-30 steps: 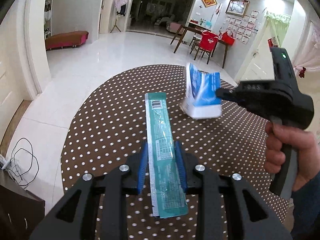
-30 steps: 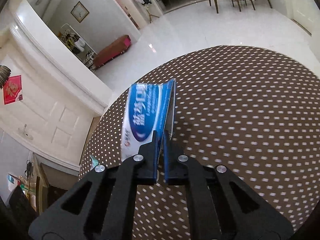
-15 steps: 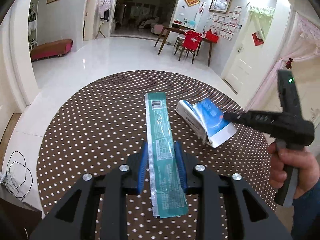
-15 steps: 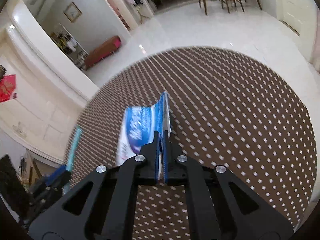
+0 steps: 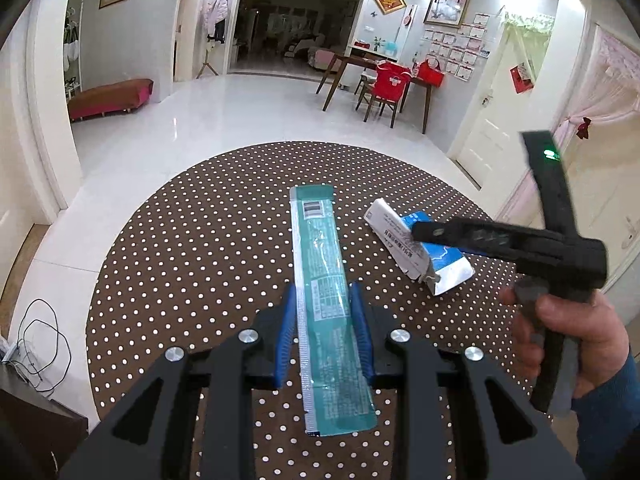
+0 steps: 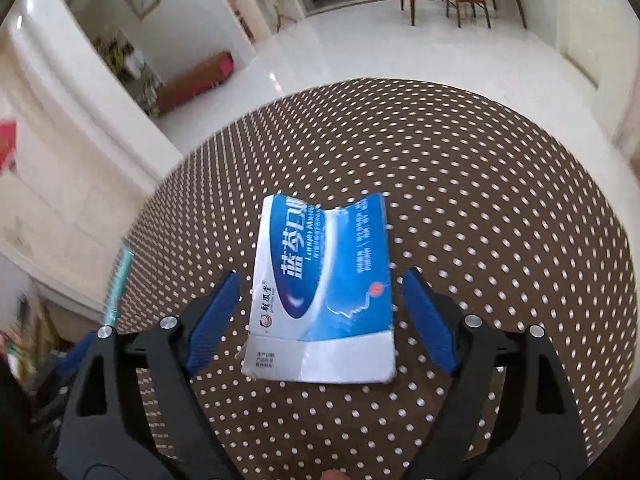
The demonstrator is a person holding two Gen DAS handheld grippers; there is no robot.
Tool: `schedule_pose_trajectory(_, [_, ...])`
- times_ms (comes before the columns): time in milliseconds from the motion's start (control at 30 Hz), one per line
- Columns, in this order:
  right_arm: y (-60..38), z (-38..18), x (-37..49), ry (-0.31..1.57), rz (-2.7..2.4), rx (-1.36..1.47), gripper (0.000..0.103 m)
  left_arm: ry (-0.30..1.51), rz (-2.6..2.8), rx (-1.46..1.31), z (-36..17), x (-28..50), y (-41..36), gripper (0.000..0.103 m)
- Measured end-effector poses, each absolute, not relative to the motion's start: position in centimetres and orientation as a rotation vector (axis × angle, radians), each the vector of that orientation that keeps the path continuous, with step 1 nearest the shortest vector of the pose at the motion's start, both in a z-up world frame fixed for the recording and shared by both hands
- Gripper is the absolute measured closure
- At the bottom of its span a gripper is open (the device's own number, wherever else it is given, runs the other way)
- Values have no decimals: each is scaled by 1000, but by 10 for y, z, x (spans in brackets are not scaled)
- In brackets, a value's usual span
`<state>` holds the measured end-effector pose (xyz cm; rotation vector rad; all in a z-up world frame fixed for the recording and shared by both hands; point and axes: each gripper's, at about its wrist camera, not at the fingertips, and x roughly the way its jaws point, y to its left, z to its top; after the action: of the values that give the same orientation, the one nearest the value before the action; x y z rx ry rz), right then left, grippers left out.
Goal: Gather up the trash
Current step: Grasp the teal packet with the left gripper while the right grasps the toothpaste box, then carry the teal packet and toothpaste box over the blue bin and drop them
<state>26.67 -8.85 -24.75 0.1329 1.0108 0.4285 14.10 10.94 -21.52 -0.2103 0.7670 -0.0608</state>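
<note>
A long teal wrapper (image 5: 322,292) sticks out forward between the blue pads of my left gripper (image 5: 323,304), which is shut on it above the round brown polka-dot table (image 5: 200,248). A flattened blue-and-white medicine box (image 6: 324,292) lies on the table between the wide-open fingers of my right gripper (image 6: 322,300). In the left wrist view the box (image 5: 404,246) lies right of the wrapper, under the right gripper (image 5: 420,232). The teal wrapper's edge shows at the left in the right wrist view (image 6: 118,280).
The table (image 6: 480,200) stands on a white tiled floor (image 5: 224,120). A dining table with red chairs (image 5: 384,84) and a red bench (image 5: 108,96) stand far back. Cables (image 5: 40,344) lie on the floor at left. A white door (image 5: 488,112) is at right.
My right gripper lowered the blue box onto the table, then opened and let it go; the box now lies flat. My left gripper still holds the teal wrapper.
</note>
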Motion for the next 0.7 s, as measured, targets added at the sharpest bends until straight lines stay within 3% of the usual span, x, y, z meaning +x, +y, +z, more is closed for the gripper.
schedule_pose_trajectory(67, [-75,-251,271,1028,413,68,21,767,-62,-209,-215,141,109,76])
schedule_pose_trajectory(100, [-68,-254,272,1024,402,21,24,767,-62,-207,-214,140,109,76])
schedule_pose_trajectory(133, [-62,-254,275,1015,393,-21,33,767,-62,-207,-211,140,105,76])
schedule_pose_trajectory(233, [-63,-255,272,1003,406,-20,37,761,-67,-198,-209,140,103,76])
schedule_pose_trajectory(700, [-256,-196,215,806,343,299,37,720,-217,-104,-180,167,14,76])
